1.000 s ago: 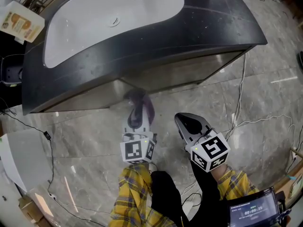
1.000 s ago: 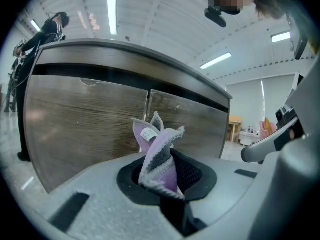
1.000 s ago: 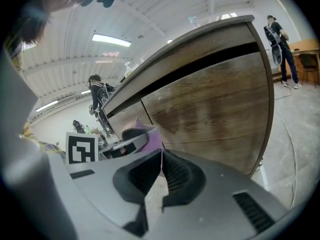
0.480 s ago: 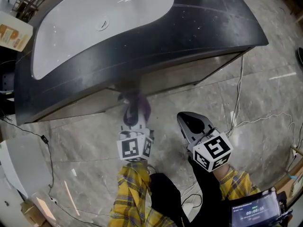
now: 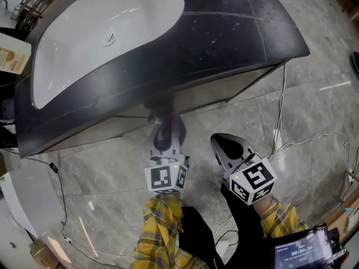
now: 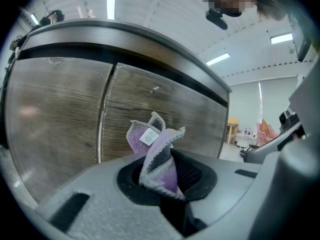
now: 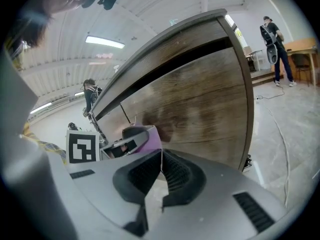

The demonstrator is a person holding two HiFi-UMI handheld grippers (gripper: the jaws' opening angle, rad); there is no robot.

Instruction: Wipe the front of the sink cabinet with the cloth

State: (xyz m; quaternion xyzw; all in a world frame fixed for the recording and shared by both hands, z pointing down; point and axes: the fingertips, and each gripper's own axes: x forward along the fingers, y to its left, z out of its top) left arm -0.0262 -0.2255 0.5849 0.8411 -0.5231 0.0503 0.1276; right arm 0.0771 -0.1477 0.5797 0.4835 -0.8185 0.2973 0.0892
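1. Left gripper (image 6: 165,180) is clenched on the cloth (image 6: 156,151). A bunched purple fold is left standing out past the jaws, presumably so that fabric and not plastic meets the wood.
2. The right gripper (image 7: 161,170) is shut on nothing. It is held at the lower right of the head view, apart from the work, probably to stay clear of the wiping.
3. The cloth is aimed at the cabinet front (image 6: 60,109), near the seam (image 6: 104,114) between two doors and just under the counter's overhang. Whether contact is made cannot be told.
4. The front is seen as brown wood-grain panels. A dark counter (image 5: 235,32) lies above it, with a white basin (image 5: 106,32) set in at the upper left of the head view.
5. A grey marbled floor (image 5: 101,161) is seen below the cabinet, and cables (image 5: 283,111) are trailed across it at the right.
6. Farther off, strip lights (image 6: 111,4) are seen on a pale ceiling. A person (image 7: 272,39) is seen standing near a table at the upper right of the right gripper view.
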